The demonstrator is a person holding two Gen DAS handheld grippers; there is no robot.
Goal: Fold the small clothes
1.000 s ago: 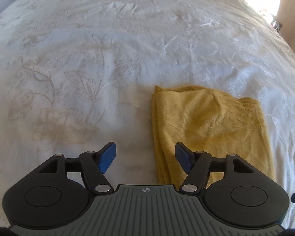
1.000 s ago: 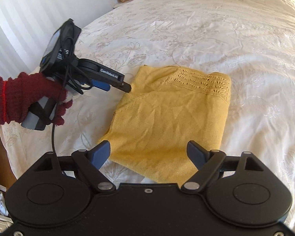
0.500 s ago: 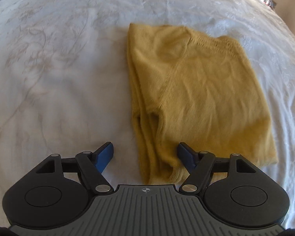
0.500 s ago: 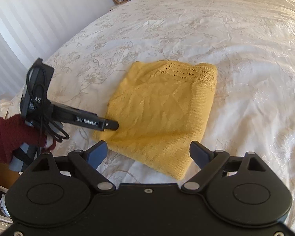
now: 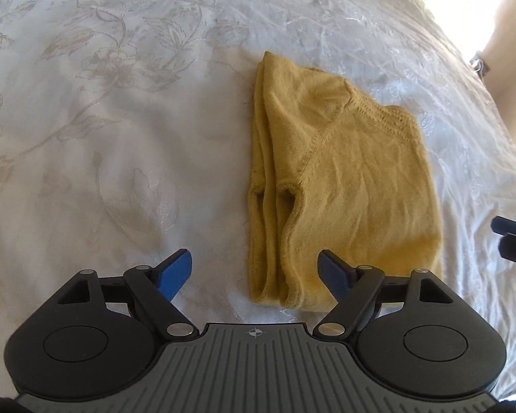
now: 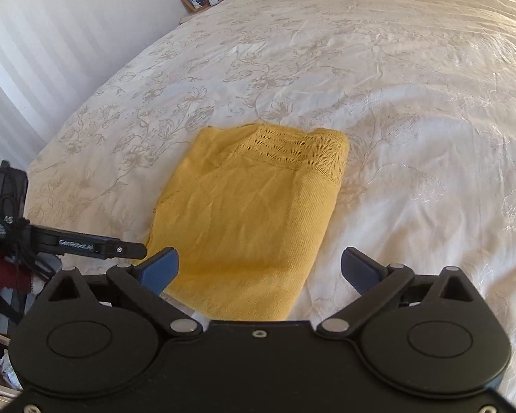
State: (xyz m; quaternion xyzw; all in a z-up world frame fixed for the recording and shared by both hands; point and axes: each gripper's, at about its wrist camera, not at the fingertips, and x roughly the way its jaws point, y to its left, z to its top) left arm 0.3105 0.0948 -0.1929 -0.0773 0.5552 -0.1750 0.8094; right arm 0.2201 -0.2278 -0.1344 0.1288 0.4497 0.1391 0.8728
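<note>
Daylight glares blown-out white at my one o'clock over the bedspread point(image 5: 127, 144), my fingers point(image 6: 160, 270) cast soft shadows, everything stays sharp, and the fisheye bends the edges.

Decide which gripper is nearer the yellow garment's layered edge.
Left. The left gripper, jaws opening, straddles that layered edge at its near end, nothing pinched. The right gripper, jaws also opening, hovers at the yellow garment's opposite, smooth side.

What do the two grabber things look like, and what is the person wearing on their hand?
Each hand-held gripper has a black body with two round discs and blue finger pads. The left hand-held gripper has a grey ribbed top; from the side it shows white lettering and a black cable. The right hand-held gripper is all black. The sleeve is dark red knit.
</note>
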